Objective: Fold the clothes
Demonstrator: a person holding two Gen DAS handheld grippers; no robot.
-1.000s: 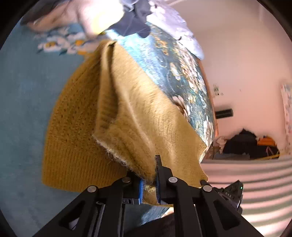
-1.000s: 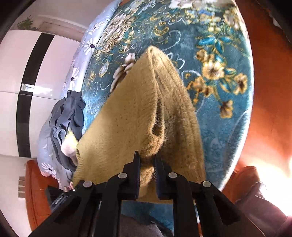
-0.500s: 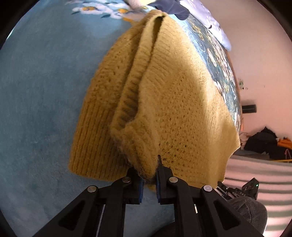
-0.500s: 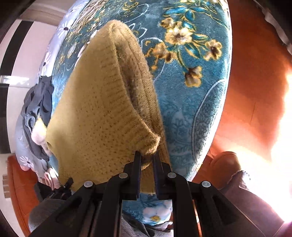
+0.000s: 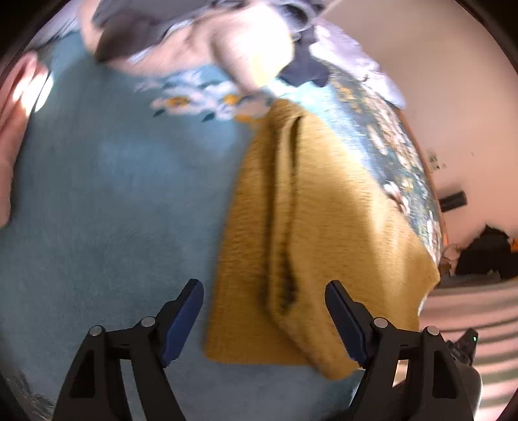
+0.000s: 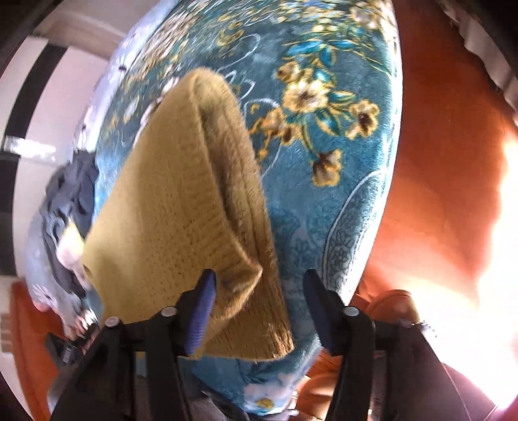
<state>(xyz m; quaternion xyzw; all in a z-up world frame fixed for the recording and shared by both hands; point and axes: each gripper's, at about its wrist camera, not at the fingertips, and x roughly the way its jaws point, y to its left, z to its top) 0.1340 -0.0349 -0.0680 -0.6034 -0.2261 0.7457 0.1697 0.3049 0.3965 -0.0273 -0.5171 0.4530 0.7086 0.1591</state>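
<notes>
Both grippers let go since half a second back: jaws that were pinching mustard knit sweater [image 5: 323, 226] now spread wide, holding nothing. Left gripper [image 5: 264, 319] hangs over sweater's near hem, fingers straddling folded edge, no contact visible. Right gripper [image 6: 257, 311] wide open too, left pad [image 6: 200, 311] just beside hem. Sweater lies folded lengthwise on teal floral blanket [image 6: 323, 97], fold ridge running toward 12 o'clock. Dark clothes pile [image 5: 136, 29] at 11 o'clock in left view, blurry.
</notes>
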